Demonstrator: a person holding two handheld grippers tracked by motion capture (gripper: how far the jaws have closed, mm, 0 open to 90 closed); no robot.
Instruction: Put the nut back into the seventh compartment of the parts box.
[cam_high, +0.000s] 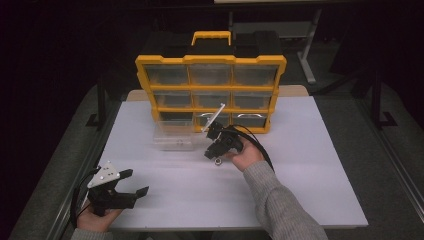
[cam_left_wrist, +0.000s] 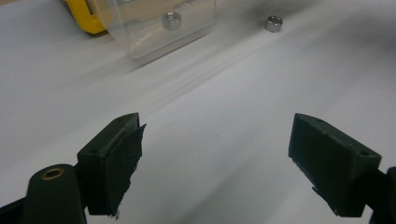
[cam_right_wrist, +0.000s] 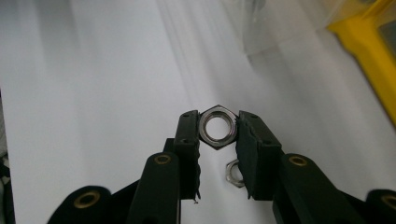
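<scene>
Counter (cam_high: 300, 165): white top, carrying a yellow drawer organizer (cam_high: 210, 92) at the far middle, black carry handle edged in yellow on top.
Clear drawer (cam_high: 173, 136): pulled out, sitting on the counter just in front of the organizer's lower-left slot; a hex nut lies inside it (cam_left_wrist: 171, 20).
Right claw (cam_right_wrist: 218, 135): held by the right hand (cam_high: 246, 156) near the counter's middle, just right of the clear drawer; jaws closed on a steel hex nut (cam_right_wrist: 217, 127), pinched flat-to-flat, bore facing the camera.
Second nut (cam_right_wrist: 233, 172): on the counter directly under the right claw, partly hidden by a jaw.
Left claw (cam_high: 136, 182): near-left corner of the counter, held by the left hand (cam_high: 95, 217); jaws spread wide, nothing between them, well apart from drawer and nuts.
</scene>
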